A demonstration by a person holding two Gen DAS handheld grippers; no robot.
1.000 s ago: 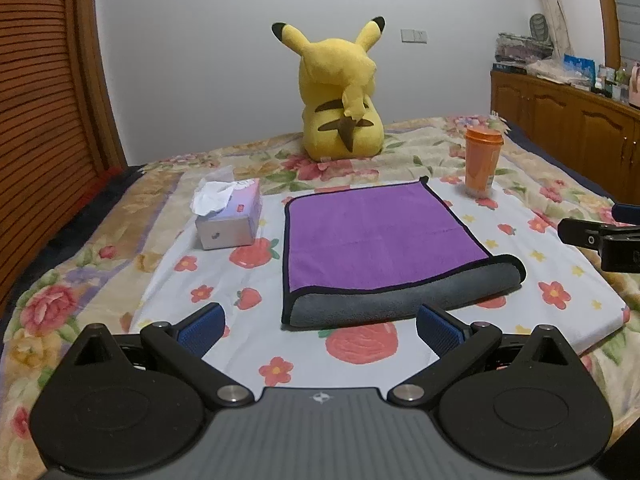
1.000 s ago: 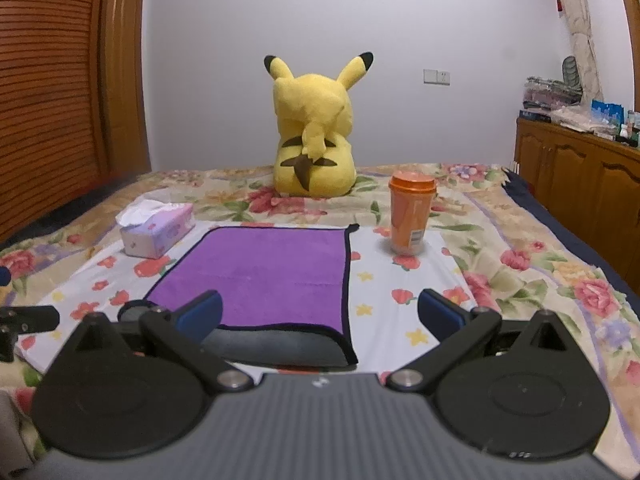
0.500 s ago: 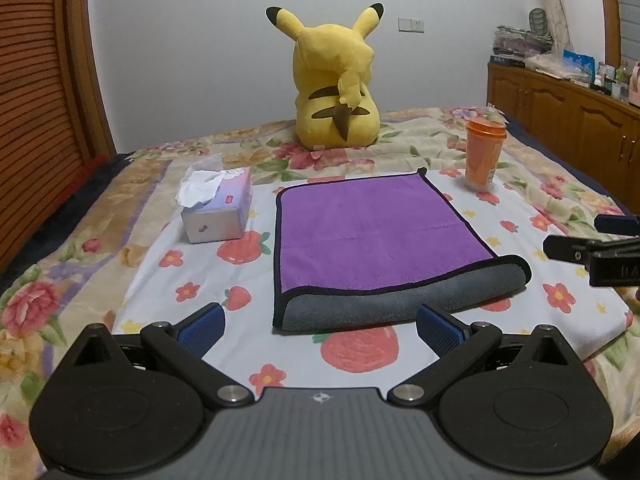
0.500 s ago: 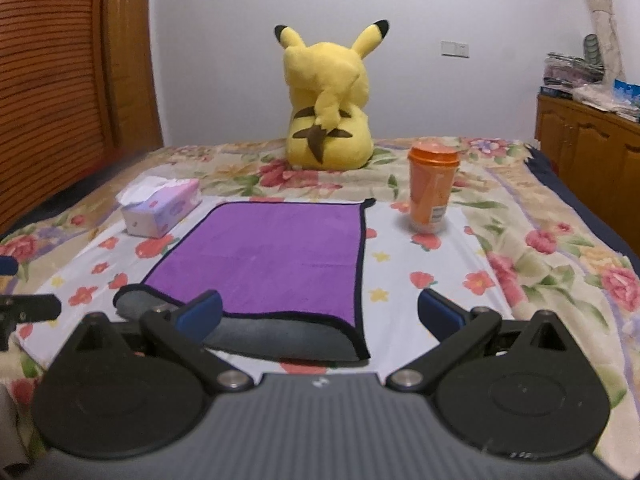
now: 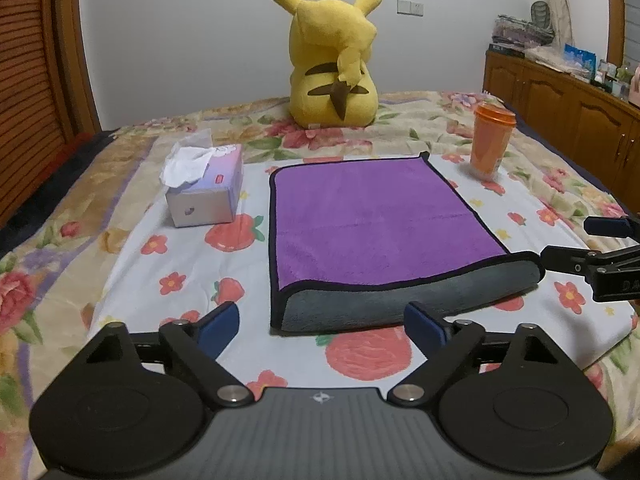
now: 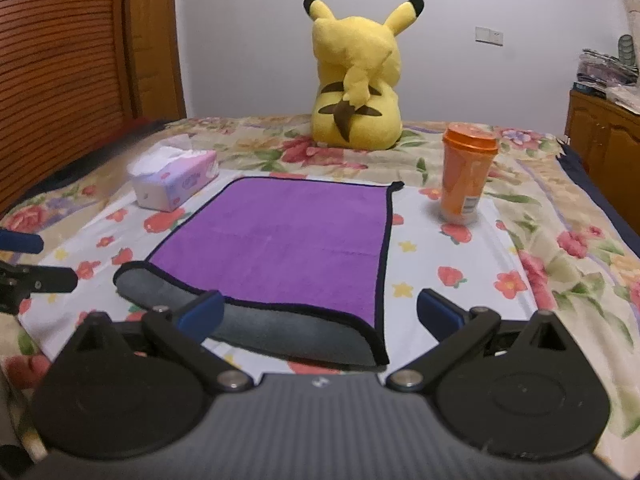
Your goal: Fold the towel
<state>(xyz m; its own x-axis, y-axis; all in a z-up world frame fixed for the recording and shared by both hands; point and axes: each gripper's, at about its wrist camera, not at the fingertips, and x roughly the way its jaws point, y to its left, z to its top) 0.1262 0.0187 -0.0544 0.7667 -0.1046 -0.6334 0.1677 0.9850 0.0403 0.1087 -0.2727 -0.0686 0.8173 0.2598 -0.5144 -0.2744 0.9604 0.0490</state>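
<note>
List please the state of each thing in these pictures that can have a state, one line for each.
Towel: flat on the bed, purple side up, near edge turned over showing grey.
Left gripper: open, holding nothing.
Right gripper: open, holding nothing.
Orange cup: upright, lid on.
Tissue box: open, one tissue sticking out.
Plush toy: sitting upright, back to the cameras.

The clutter on the sideboard (image 5: 576,68) is too small to make out. The cup (image 6: 466,178) label's unreadable too.
</note>
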